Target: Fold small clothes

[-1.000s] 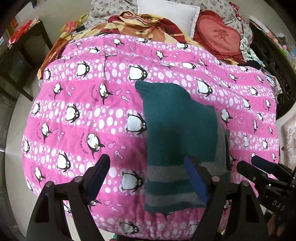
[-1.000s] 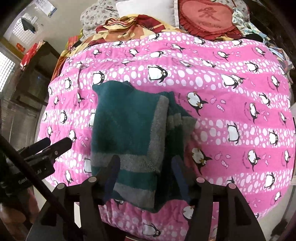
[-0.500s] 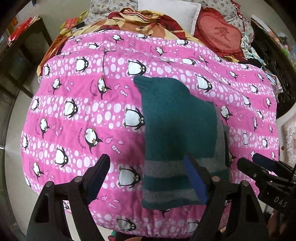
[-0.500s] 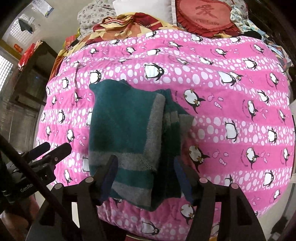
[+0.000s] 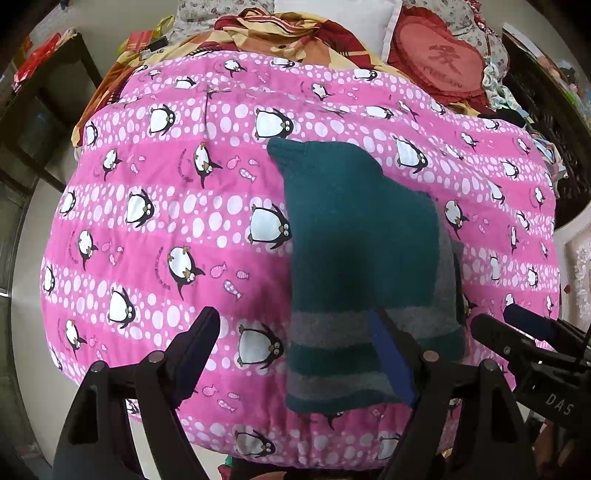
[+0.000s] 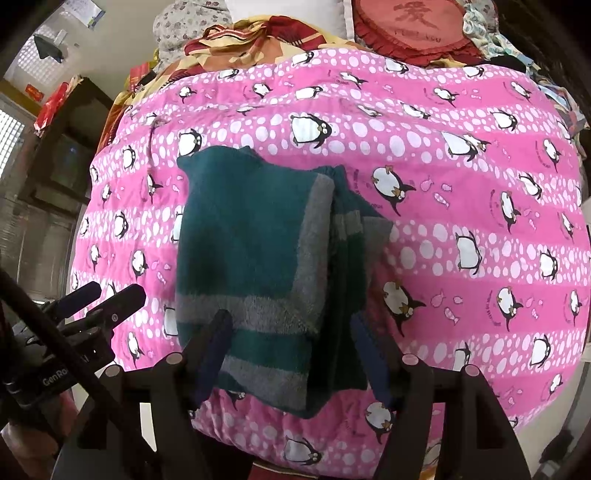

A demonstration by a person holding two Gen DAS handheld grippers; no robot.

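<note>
A small teal knit garment with grey stripes (image 5: 354,258) lies folded on a pink penguin quilt (image 5: 166,229), its hem near the quilt's front edge. In the right wrist view the garment (image 6: 251,258) shows a folded flap with a grey edge over a second layer at its right. My left gripper (image 5: 291,354) is open and empty, above the quilt at the garment's left hem. My right gripper (image 6: 291,358) is open and empty, hovering over the garment's near hem. Each gripper shows at the edge of the other's view.
The quilt (image 6: 461,221) covers a bed. At its head lie a red heart cushion (image 5: 439,62), a white pillow (image 5: 332,14) and a patterned blanket (image 5: 280,33). A dark wooden cabinet (image 5: 40,110) stands left of the bed; dark furniture (image 5: 546,122) stands right.
Both grippers have drawn back slightly toward the bed's front edge, staying open. The garment lies still as before.
</note>
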